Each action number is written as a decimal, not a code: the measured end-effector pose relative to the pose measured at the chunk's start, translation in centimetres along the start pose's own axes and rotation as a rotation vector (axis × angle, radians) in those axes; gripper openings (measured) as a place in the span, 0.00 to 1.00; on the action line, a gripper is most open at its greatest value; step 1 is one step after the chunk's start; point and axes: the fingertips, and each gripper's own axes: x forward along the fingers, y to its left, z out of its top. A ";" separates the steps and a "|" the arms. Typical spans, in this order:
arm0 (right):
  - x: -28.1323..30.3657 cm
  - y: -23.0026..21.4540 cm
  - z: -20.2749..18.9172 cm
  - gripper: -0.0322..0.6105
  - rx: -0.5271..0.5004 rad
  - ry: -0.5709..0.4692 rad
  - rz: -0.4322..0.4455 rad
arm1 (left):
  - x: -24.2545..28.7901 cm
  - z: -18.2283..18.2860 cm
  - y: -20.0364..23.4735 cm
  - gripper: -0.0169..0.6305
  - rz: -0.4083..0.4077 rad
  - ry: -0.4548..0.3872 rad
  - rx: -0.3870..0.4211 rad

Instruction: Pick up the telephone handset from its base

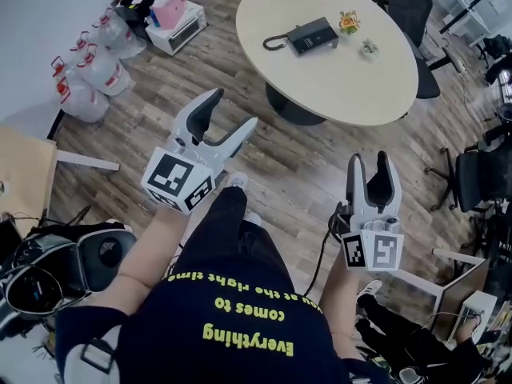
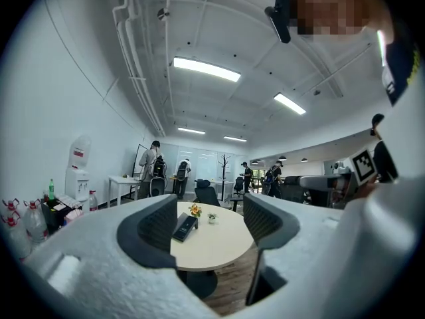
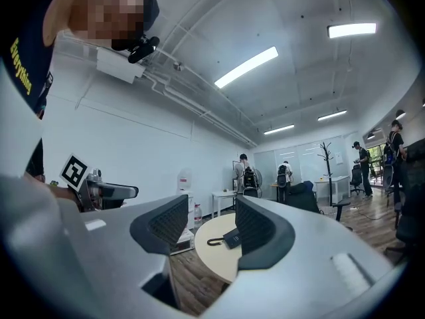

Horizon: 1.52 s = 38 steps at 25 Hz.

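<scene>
A black telephone (image 1: 312,34) lies on the round beige table (image 1: 352,86) at the far side of the room, its curled cord looping off its left end; the handset rests on its base. My left gripper (image 1: 232,112) is held in the air well short of the table, open and empty. My right gripper (image 1: 368,160) is also open and empty, over the wood floor nearer to me. In the left gripper view the telephone (image 2: 185,226) shows far off between the open left gripper (image 2: 209,228) jaws. In the right gripper view the telephone (image 3: 232,238) shows beyond the right gripper (image 3: 211,234).
A small flower pot (image 1: 349,22) and a small plant (image 1: 369,49) stand on the table beside the phone. A black office chair (image 1: 412,6) sits behind the table, another chair (image 1: 480,174) at right. Water bottles (image 1: 92,66) and boxes (image 1: 172,18) crowd the far left. Several people stand far off.
</scene>
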 end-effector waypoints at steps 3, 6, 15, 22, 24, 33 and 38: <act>1.9 -0.9 -0.1 0.41 -0.002 0.001 -0.014 | 2.1 0.2 1.6 0.51 -0.001 -0.011 0.002; 4.5 -1.7 -0.3 0.41 -0.007 0.008 -0.024 | 4.6 0.4 3.6 0.52 -0.015 -0.012 0.008; 15.9 -3.0 0.1 0.41 -0.017 -0.016 -0.068 | 12.7 1.9 12.2 0.52 -0.059 -0.031 0.022; 22.2 -3.0 0.1 0.41 -0.017 -0.016 -0.099 | 17.3 2.2 17.5 0.51 -0.099 -0.027 0.008; 23.2 -3.1 -0.1 0.41 -0.017 -0.011 -0.108 | 18.2 2.1 18.3 0.52 -0.107 -0.027 0.004; 26.3 -4.2 -1.2 0.39 -0.015 0.017 -0.102 | 20.9 1.1 20.2 0.51 -0.107 -0.020 -0.021; 28.5 -5.3 -1.5 0.39 -0.012 0.015 -0.076 | 22.3 1.1 21.6 0.51 -0.076 -0.022 -0.020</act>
